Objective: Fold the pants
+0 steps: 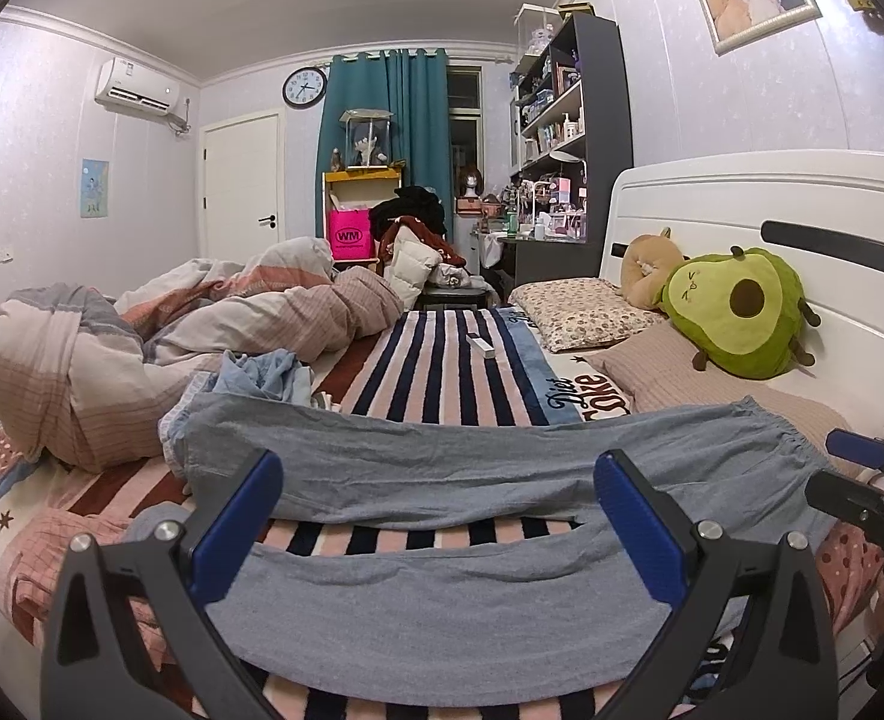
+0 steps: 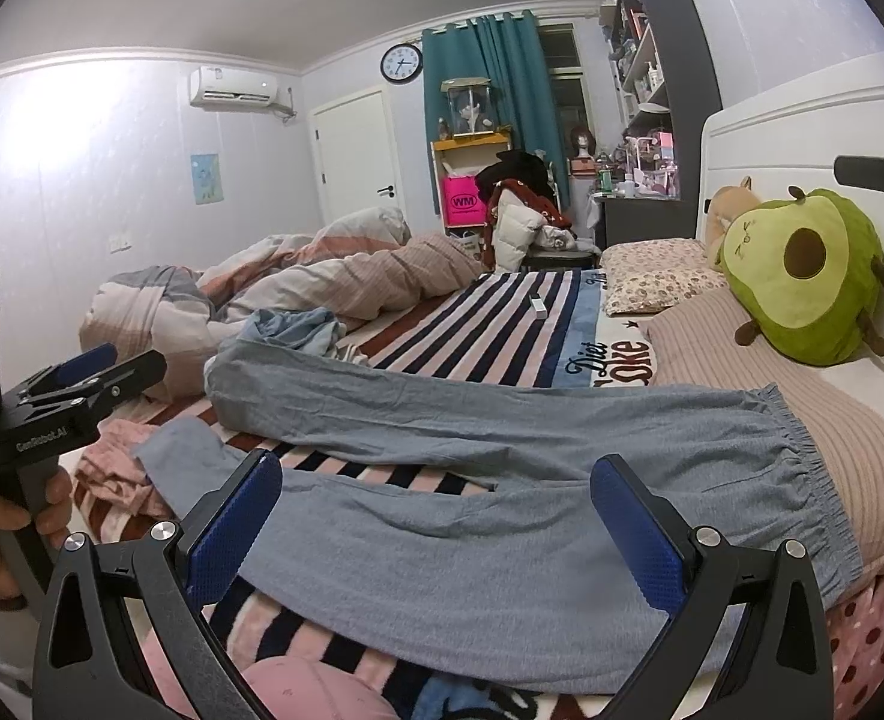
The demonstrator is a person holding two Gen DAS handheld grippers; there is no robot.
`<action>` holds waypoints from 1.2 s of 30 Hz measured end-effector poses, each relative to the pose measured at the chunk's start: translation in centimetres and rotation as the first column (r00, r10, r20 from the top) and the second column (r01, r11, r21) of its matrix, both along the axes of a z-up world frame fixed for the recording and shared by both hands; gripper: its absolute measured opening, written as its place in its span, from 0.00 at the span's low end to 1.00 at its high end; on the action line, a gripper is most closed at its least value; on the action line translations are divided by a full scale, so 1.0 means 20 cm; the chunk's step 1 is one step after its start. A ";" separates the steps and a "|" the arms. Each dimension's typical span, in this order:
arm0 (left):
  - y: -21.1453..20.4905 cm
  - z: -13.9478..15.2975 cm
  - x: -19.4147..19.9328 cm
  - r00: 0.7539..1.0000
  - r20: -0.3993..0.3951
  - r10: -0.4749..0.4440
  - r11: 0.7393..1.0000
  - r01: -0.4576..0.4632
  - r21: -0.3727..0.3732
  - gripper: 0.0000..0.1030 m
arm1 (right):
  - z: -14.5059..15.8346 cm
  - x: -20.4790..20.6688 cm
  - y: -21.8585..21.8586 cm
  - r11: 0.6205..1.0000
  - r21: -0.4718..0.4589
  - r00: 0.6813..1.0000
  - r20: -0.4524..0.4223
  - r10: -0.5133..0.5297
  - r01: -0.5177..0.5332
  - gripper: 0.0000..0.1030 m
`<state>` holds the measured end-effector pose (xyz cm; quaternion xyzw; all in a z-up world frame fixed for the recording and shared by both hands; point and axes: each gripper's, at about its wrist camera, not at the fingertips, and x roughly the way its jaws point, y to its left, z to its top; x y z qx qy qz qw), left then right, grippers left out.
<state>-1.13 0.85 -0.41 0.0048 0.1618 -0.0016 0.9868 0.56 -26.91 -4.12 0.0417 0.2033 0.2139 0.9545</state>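
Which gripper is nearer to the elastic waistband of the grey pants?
Right. The right gripper hangs open over the upper legs, close to the waistband. The left gripper, also open, hangs further along the legs, toward the cuffs.

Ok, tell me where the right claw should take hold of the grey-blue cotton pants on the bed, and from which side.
Grip the gathered elastic waistband of the grey-blue cotton pants, coming in from the near bed edge. It lies flat nearest the open right claw, and its thick hem should pinch firmly. The legs trail away leftward.
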 end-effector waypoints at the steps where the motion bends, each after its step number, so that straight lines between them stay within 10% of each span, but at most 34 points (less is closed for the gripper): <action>1: 0.00 0.00 0.00 1.000 0.001 0.001 1.000 -0.001 0.000 0.99 | 0.00 0.00 0.00 1.000 -0.001 1.000 0.000 -0.001 0.001 1.00; 26: -0.03 -0.02 0.03 1.000 -0.020 -0.002 1.000 0.002 0.005 0.99 | -0.03 0.02 -0.04 1.000 0.020 1.000 -0.028 -0.012 0.013 1.00; 36: 0.16 -0.35 0.14 0.987 -0.162 -0.009 0.995 -0.008 -0.103 0.99 | -0.35 0.07 -0.27 0.988 0.055 0.973 -0.188 -0.131 0.144 0.99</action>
